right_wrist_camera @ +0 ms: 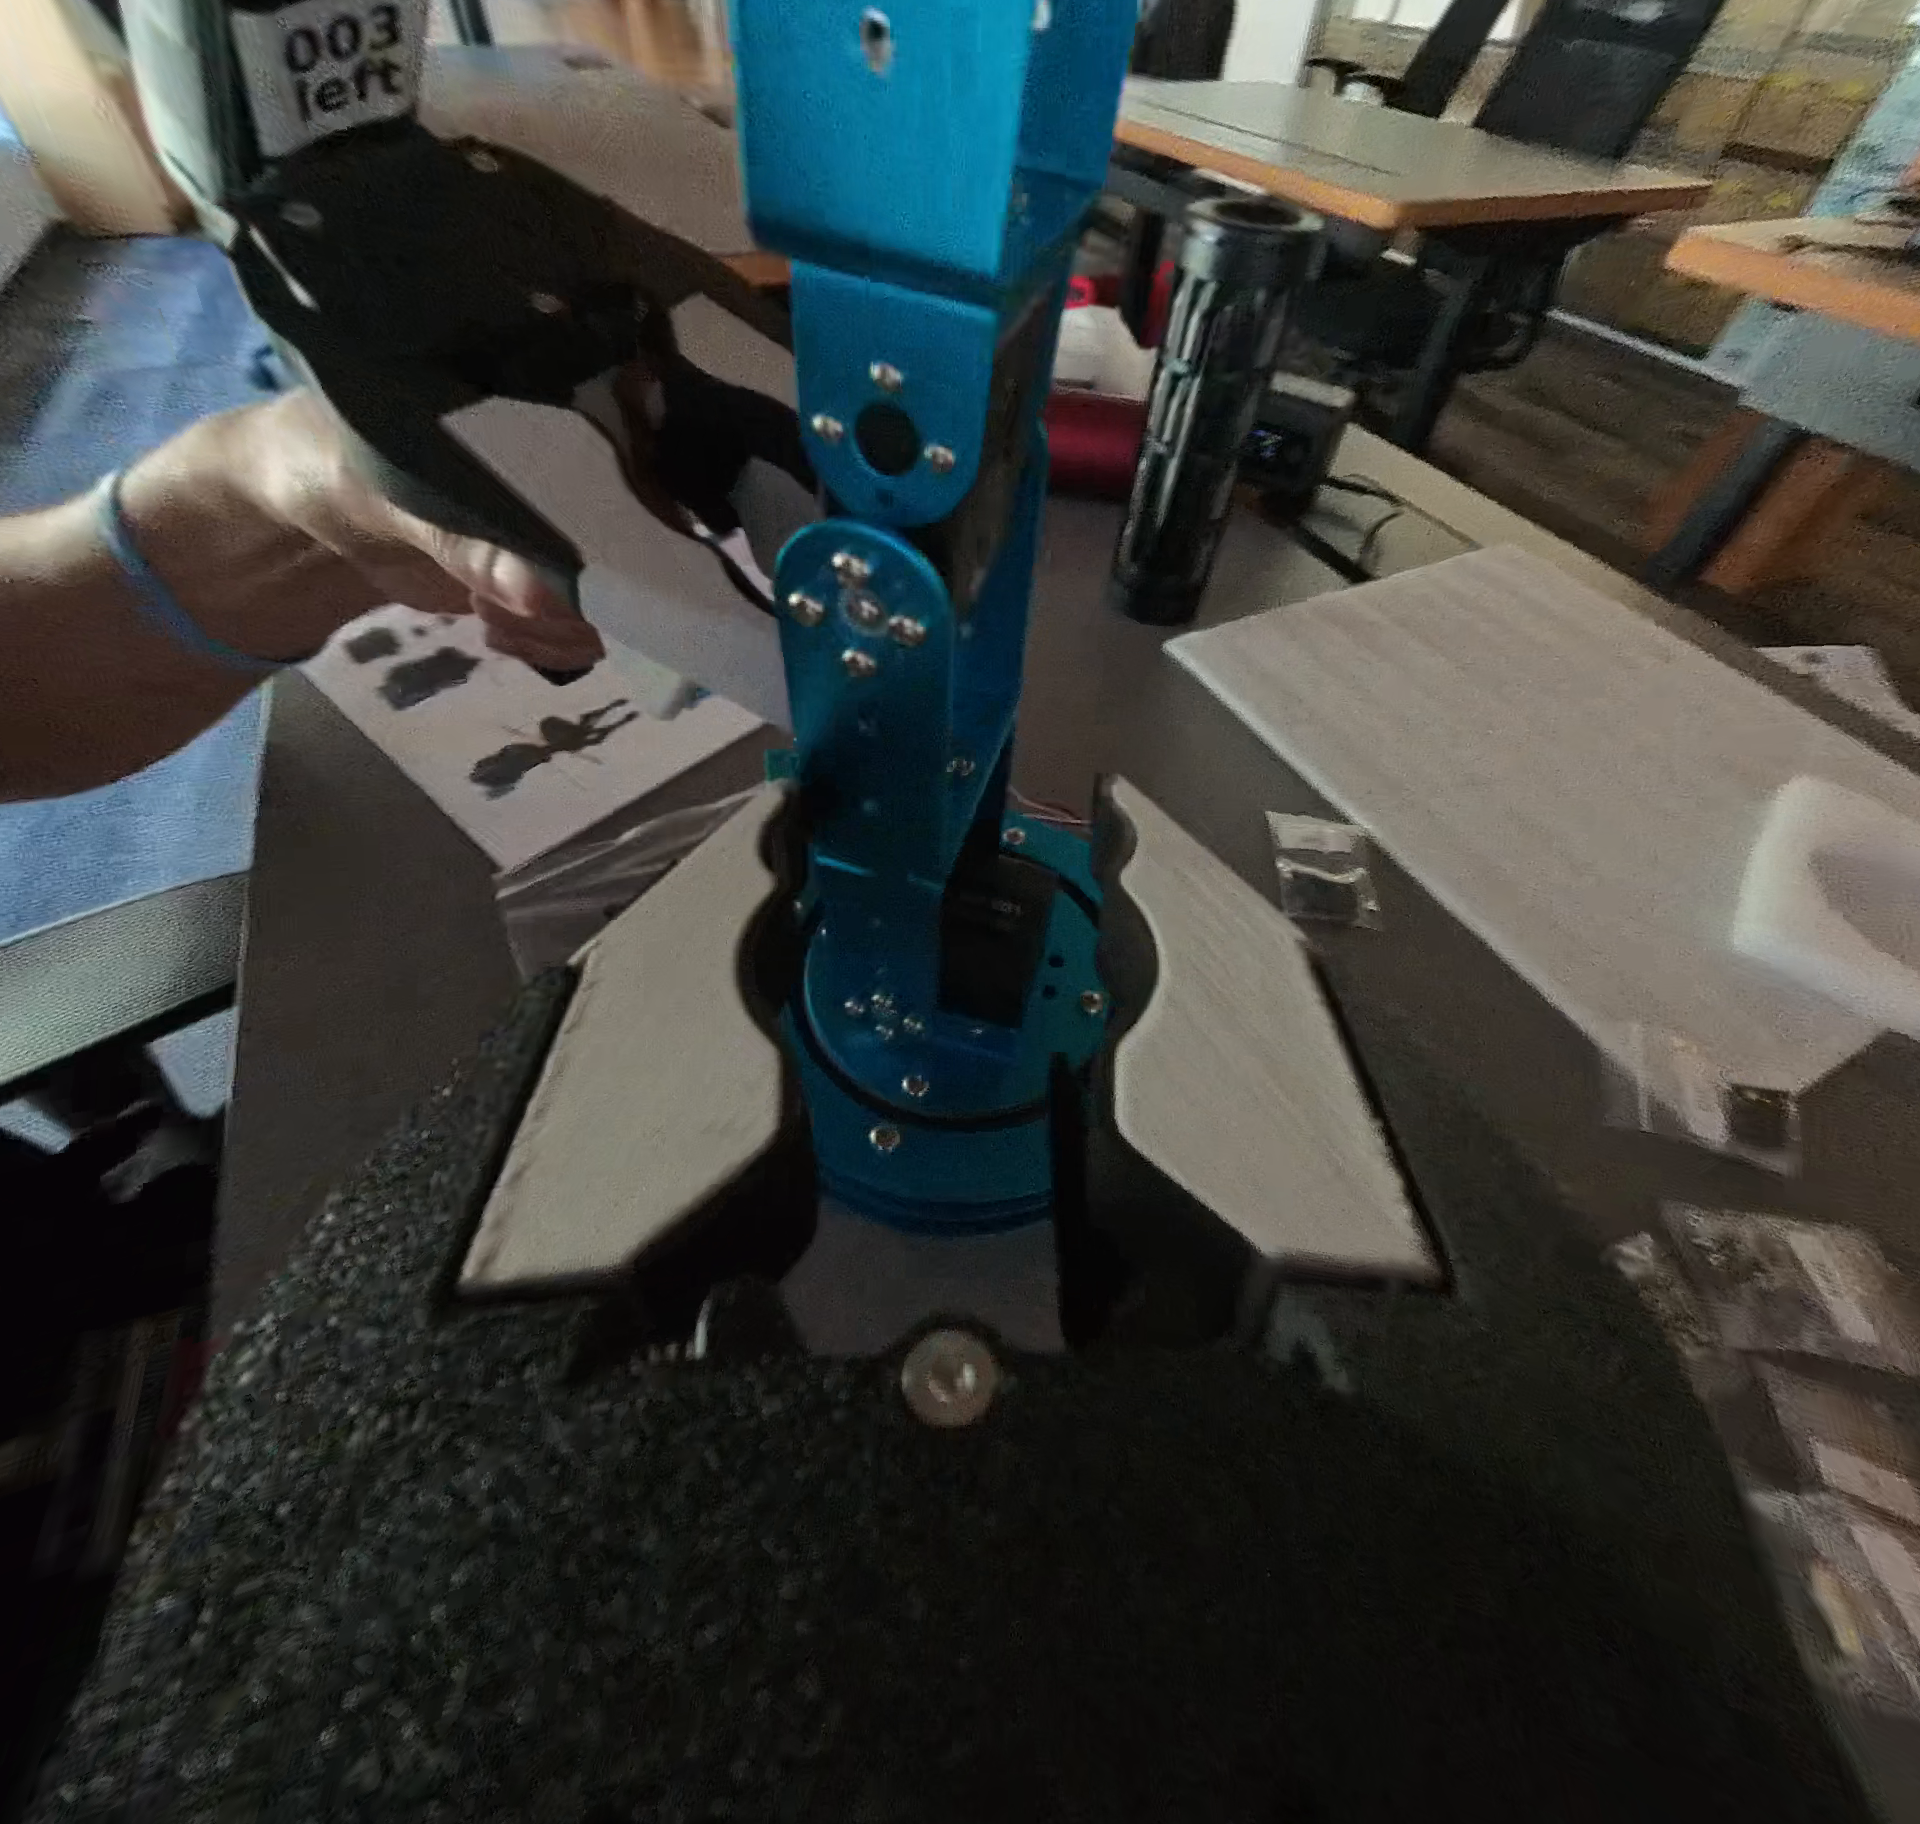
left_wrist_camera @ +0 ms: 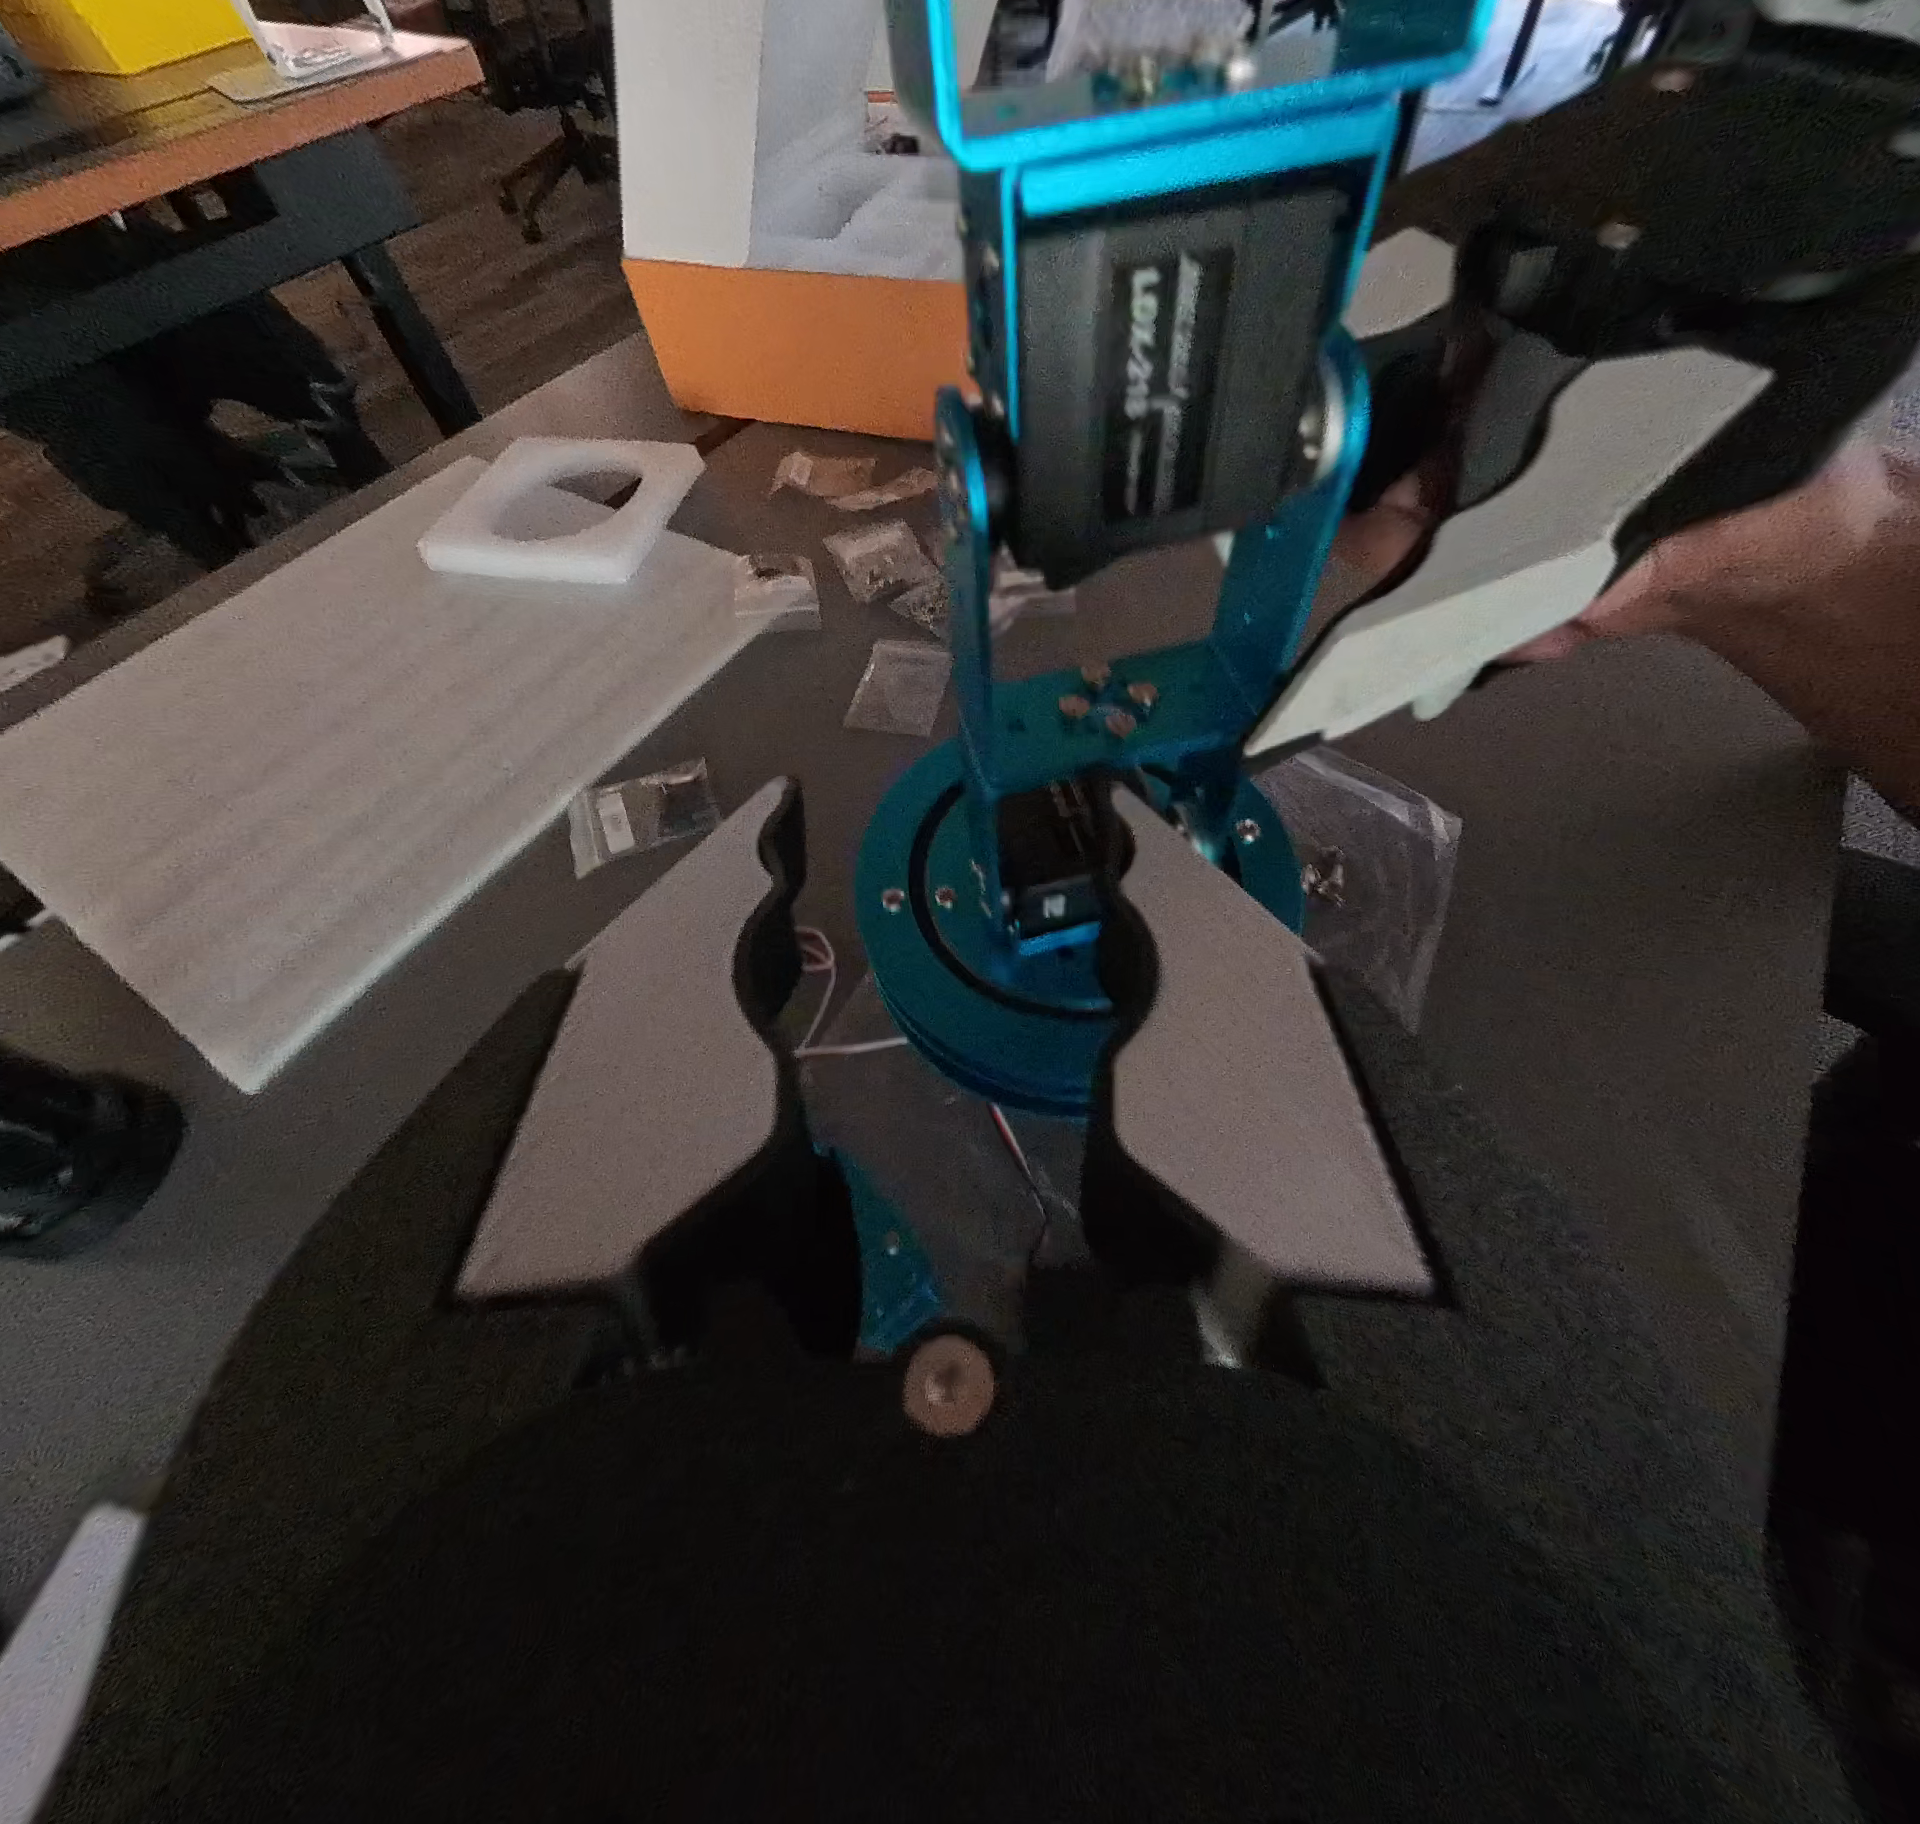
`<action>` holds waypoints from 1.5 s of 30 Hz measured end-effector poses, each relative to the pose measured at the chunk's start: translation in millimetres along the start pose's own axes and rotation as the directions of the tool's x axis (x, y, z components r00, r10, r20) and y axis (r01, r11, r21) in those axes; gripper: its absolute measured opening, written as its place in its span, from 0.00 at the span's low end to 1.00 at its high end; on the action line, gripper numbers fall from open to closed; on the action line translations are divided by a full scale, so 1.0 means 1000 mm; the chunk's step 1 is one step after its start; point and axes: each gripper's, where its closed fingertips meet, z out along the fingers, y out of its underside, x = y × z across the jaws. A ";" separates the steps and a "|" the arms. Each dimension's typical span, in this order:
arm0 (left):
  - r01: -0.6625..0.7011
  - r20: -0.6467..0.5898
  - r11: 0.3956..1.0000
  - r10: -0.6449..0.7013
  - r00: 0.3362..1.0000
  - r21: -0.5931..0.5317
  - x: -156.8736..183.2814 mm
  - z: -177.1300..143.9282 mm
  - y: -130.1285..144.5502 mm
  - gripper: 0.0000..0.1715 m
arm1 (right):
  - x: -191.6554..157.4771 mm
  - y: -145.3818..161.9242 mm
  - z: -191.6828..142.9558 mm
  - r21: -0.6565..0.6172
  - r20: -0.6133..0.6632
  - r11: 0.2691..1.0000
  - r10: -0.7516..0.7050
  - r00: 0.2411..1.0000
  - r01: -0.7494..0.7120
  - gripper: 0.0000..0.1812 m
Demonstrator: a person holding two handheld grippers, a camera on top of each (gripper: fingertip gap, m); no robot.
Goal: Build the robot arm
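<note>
While both tools (left_wrist_camera: 951,839) (right_wrist_camera: 945,844) gape, grey fingers flank the blue metal arm's round base (right_wrist_camera: 940,1068).

Blue metal robot arm (right_wrist_camera: 894,569) standing upright on table.

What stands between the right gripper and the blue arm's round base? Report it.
Nothing visible does. The right gripper is open, its fingers flanking the round base, one on each side.

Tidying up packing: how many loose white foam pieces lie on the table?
2: a large flat foam sheet left of the blue robot arm, and a small square foam piece with a hole resting on its far end. Others may be hidden behind the arm.
</note>
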 end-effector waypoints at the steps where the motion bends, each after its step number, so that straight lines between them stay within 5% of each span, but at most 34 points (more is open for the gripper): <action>1: -0.011 -0.056 1.000 0.011 0.998 -0.007 0.003 0.006 -0.003 0.29 | -0.002 -0.004 -0.001 0.019 -0.049 1.000 -0.004 0.999 0.005 0.24; 5: -0.031 -0.234 0.999 0.034 0.972 0.018 0.015 0.008 -0.006 0.16 | -0.003 -0.007 0.000 0.049 -0.160 0.998 0.034 0.986 -0.026 0.18; 10: 0.119 -0.341 0.983 -0.066 0.938 0.137 0.013 -0.013 -0.038 0.17 | -0.004 -0.007 0.003 0.049 -0.134 0.997 0.073 0.988 -0.067 0.14; 13: 0.032 -0.249 0.998 -0.017 0.968 0.055 0.006 0.009 -0.029 0.17 | -0.004 -0.007 0.003 0.038 -0.156 0.998 0.048 0.987 -0.042 0.14; 15: -0.024 -0.198 1.000 0.024 0.980 0.006 0.004 0.019 -0.024 0.05 | -0.004 -0.007 0.003 0.031 -0.161 0.999 0.047 0.986 -0.043 0.14; 18: -0.080 -0.102 0.995 0.074 0.992 -0.055 0.001 0.023 -0.028 0.02 | -0.002 -0.008 0.003 0.000 -0.143 0.997 0.070 0.987 -0.071 0.13; 24: -0.060 -0.082 0.998 0.057 0.995 -0.037 -0.020 0.016 -0.077 0.00 | 0.011 -0.060 -0.002 0.027 -0.094 0.997 0.068 0.993 -0.066 0.12; 32: -0.029 0.186 0.999 0.035 0.982 -0.037 -0.137 0.032 -0.118 0.00 | 0.097 -0.108 0.059 -0.051 -0.050 0.998 -0.033 0.998 0.031 0.12; 38: 0.081 0.333 0.995 -0.059 0.941 -0.052 -0.238 0.070 -0.099 0.00 | 0.178 -0.095 0.136 -0.134 0.075 0.990 -0.038 0.996 0.048 0.13; 45: 0.218 0.337 0.972 -0.177 0.925 -0.086 -0.279 0.105 -0.046 0.00 | 0.212 -0.053 0.181 -0.236 0.118 0.971 0.003 0.993 0.025 0.12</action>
